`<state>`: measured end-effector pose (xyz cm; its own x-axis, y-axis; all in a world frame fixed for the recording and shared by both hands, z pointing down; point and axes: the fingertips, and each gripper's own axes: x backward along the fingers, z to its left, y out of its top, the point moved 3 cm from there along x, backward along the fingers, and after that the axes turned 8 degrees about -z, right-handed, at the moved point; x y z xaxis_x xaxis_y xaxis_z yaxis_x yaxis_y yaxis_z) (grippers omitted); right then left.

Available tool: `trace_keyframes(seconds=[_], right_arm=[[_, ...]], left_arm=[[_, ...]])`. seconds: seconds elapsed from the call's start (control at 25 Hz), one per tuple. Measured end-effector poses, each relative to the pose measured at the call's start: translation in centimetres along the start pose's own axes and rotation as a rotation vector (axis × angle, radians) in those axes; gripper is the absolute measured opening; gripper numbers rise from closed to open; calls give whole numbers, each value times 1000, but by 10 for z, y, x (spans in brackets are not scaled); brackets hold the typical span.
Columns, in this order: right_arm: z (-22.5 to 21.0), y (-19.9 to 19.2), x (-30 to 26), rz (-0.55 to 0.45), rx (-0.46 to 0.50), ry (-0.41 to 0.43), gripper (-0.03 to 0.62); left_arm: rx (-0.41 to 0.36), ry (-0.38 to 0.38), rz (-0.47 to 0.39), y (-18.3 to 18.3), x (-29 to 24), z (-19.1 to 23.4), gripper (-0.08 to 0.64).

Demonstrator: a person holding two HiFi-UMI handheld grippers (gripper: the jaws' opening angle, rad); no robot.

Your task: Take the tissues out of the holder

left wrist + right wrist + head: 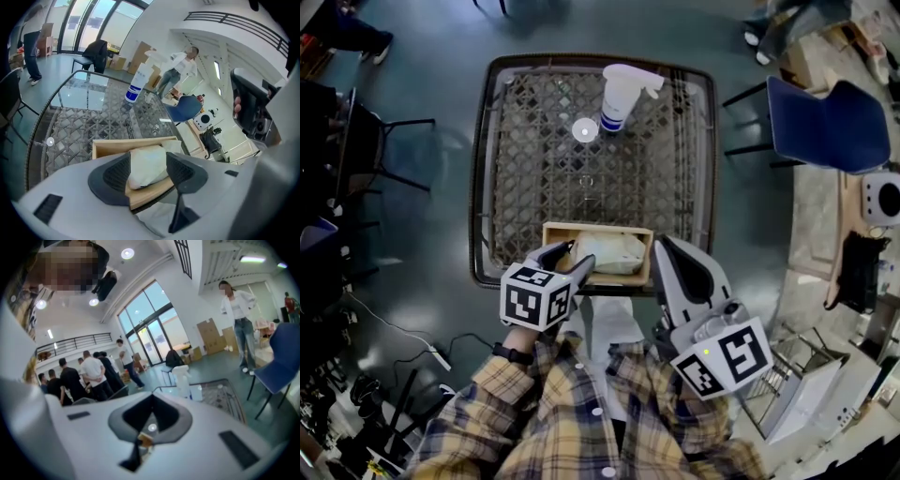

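Observation:
A wooden tissue holder point(581, 228) sits at the near edge of the glass table point(487, 187). A white pack of tissues point(609, 253) lies in it, bulging above the rim. My left gripper point(572, 258) is at the holder's left end. In the left gripper view it point(150, 171) stands open, and the tissue pack point(147, 159) shows between the dark pads point(115, 176) without being pressed; the holder's wall point(117, 144) lies just beyond. My right gripper point(661, 246) points along the holder's right end. In its own view it point(140, 439) looks shut, with a small tan bit at the tips.
A white spray bottle point(619, 94) stands at the table's far side, with a small round cap point(584, 129) beside it. A blue chair point(825, 122) is to the right, dark chairs and cables to the left. Several people stand in the room behind.

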<state>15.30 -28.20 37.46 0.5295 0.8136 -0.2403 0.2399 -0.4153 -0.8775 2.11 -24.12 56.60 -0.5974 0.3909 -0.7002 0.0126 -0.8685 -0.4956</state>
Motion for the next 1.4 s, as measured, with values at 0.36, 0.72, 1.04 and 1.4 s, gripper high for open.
trace_keyframes(seconds=[0.36,0.72,1.04,1.4], right_arm=[[0,-2,-2,6,-27,25,9],[-6,-2,-2,4,-53,30,9],[-12,2,-6,2,-66,32,9],[-24,3,-7,2,-80,17,9]], left_arm=[[-32,40,117,-20,-29,7,252],[-57,109,344,-31,-52,14,252],[-67,130,408,-28,-74,16,250],[-67,151,455,-36,-88,22,240]])
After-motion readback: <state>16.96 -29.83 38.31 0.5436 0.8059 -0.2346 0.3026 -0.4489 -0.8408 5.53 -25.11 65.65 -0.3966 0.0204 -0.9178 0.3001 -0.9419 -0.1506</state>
